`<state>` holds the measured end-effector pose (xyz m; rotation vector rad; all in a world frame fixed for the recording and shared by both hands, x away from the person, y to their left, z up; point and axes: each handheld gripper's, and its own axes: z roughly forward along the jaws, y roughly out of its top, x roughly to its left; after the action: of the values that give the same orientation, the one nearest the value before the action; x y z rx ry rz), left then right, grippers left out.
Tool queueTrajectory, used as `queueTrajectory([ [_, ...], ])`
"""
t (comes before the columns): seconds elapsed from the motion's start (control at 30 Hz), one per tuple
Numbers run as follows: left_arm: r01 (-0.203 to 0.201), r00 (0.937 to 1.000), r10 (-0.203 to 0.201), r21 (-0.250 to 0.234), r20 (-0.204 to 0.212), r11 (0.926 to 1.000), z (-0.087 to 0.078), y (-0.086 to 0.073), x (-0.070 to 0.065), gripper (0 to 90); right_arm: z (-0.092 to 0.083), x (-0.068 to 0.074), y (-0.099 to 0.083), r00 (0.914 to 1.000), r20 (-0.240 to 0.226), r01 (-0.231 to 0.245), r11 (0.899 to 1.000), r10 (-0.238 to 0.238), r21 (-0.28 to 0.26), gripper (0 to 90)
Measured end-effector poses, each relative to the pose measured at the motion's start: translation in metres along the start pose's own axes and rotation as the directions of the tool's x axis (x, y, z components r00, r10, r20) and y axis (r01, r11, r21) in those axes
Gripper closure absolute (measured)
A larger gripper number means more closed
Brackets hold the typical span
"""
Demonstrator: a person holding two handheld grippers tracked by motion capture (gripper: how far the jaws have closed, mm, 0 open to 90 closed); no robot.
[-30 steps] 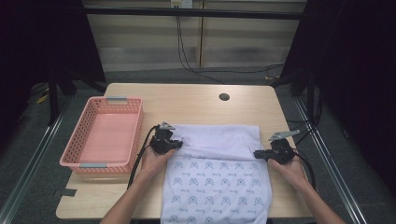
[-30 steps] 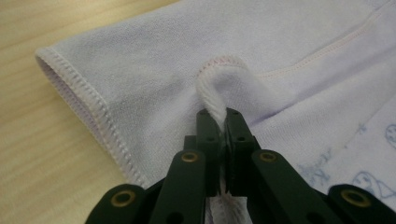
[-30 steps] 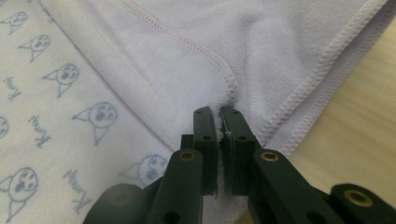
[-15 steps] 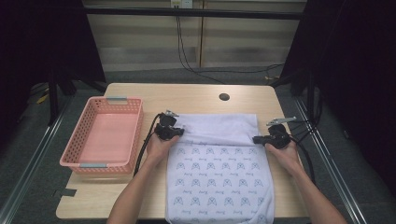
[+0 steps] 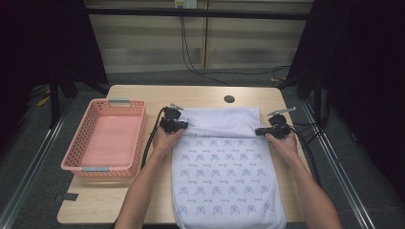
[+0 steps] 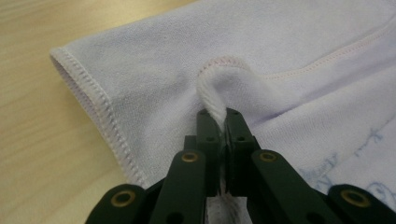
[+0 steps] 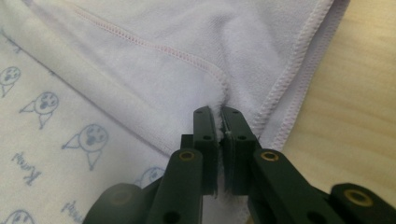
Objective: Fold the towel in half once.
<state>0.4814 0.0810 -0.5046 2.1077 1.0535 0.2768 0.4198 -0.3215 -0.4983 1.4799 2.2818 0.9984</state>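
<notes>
Light wood table (image 5: 143, 200) in a dark bay, cables on the floor beyond the far edge. A pale lilac garment (image 5: 224, 176) with a small blue print lies flat at centre-right, its near end hanging over the near table edge and its far part folded over, plain side up.

Left gripper (image 5: 183, 125) is clamped on a pinch of fabric at the left edge of the fold; in the left gripper view the hem (image 6: 219, 88) loops up out of the closed jaws. Right gripper (image 5: 260, 130) is clamped the same way on the right edge; in the right gripper view cloth is wedged between its jaws, beside the stitched side hem (image 7: 299, 51).

Handling: light, limp knit with no stiffness, likely to sag and stretch between the two holds. Hems and seams look the best grab points, being thicker and less prone to slip. Even tension on both sides should prevent wrinkles.

Surroundings: pink basket (image 5: 81, 164) on the left, empty, just clear of the left forearm. Cable port (image 5: 229, 99) near the far edge. Nothing blocks the cloth.
</notes>
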Motion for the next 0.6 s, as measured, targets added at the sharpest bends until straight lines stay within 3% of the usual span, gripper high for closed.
queueTrajectory([
  [0.1, 0.032, 0.9994, -0.032, -0.02, 0.013, 0.9993, 0.006, 0.003, 0.006, 87.0, 0.006, -0.003, 0.006, 0.9994, 0.03, -0.016, 1.0, 0.017, -0.013, 85.9],
  [0.27, 0.067, 0.9971, -0.066, -0.019, 0.038, 0.9976, 0.005, 0.003, 0.009, 86.9, 0.008, -0.006, 0.008, 0.9994, 0.023, -0.023, 0.999, 0.024, -0.024, 85.9],
  [0.33, 0.053, 0.998, -0.052, -0.014, 0.035, 0.9985, 0.001, 0.005, 0.005, 86.9, 0.003, -0.007, 0.009, 0.9993, 0.008, -0.035, 0.999, 0.036, -0.038, 85.8],
  [0.4, 0.049, 0.9981, -0.048, -0.033, 0.039, 0.9982, -0.007, 0.009, 0.001, 86.8, -0.006, -0.01, 0.011, 0.9992, -0.005, -0.04, 0.995, 0.04, -0.086, 85.8],
  [0.47, 0.022, 0.9982, -0.018, -0.063, 0.057, 0.9978, -0.022, 0.017, -0.002, 86.7, -0.02, -0.014, 0.014, 0.9978, -0.04, -0.059, 0.987, 0.054, -0.149, 85.8],
  [0.6, 0.027, 0.9965, -0.016, -0.136, 0.082, 0.9903, -0.053, 0.027, -0.009, 86.6, -0.051, -0.016, 0.024, 0.9973, -0.056, -0.06, 0.97, 0.048, -0.235, 85.8],
])
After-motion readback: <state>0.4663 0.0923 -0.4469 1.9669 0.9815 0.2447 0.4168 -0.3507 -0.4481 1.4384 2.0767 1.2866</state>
